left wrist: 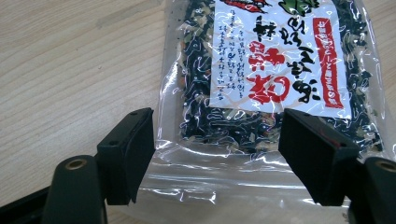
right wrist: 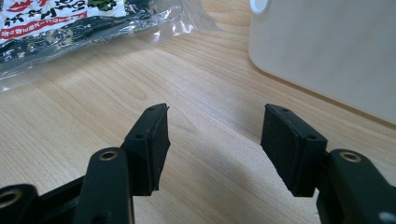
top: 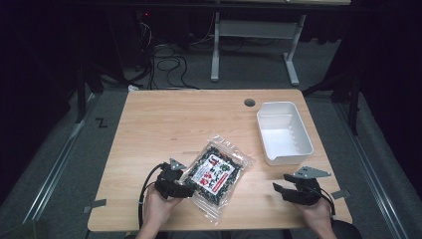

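Note:
A clear plastic bag of dark dried seaweed (top: 216, 175) with a white and red label lies flat on the wooden table (top: 164, 119), near its front edge. My left gripper (top: 185, 191) is open at the bag's left side, and in the left gripper view its jaws straddle the bag's clear sealed end (left wrist: 217, 161). My right gripper (top: 279, 191) is open over bare wood at the front right, apart from the bag (right wrist: 60, 28). A white plastic tub (top: 283, 132) stands empty at the right of the table, and its wall (right wrist: 327, 51) rises just beyond the right jaws.
A round cable hole (top: 249, 102) is in the table near the back edge. Beyond the table stand a white desk frame (top: 254, 35) and cables on the grey floor (top: 169, 64).

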### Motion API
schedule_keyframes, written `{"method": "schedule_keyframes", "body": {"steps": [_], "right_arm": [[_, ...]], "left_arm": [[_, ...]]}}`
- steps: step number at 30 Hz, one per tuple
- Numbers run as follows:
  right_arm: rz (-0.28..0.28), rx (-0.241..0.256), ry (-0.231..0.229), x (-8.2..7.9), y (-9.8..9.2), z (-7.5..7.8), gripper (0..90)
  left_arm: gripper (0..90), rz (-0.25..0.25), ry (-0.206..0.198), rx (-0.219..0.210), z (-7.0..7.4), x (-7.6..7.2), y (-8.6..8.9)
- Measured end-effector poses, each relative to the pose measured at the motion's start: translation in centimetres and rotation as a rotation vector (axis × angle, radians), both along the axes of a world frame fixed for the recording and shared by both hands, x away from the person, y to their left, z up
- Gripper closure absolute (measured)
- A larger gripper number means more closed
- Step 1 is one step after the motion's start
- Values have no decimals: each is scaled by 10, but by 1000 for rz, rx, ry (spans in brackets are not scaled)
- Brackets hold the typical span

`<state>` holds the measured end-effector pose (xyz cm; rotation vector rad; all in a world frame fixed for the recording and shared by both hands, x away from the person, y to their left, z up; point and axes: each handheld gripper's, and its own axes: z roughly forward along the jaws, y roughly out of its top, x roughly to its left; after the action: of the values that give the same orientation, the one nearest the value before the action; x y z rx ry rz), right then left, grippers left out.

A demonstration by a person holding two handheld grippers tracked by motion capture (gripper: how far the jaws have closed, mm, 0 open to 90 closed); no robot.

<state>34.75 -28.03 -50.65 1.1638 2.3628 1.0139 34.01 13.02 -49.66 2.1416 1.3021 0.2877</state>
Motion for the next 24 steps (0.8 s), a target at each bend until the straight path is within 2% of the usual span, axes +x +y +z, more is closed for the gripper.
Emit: {"method": "schedule_keyframes", "body": {"steps": [5,11,24], "right_arm": [[0,0,-1,0,0,0,426],[-1,1,1,0,0,0,426],[1,6,-2,0,-1,1,426]], "left_arm": [[259,7,2,5,1,4,-6],[252,-7,4,15,1,12,-19],[247,-23,19,72,-7,25,-42]]}}
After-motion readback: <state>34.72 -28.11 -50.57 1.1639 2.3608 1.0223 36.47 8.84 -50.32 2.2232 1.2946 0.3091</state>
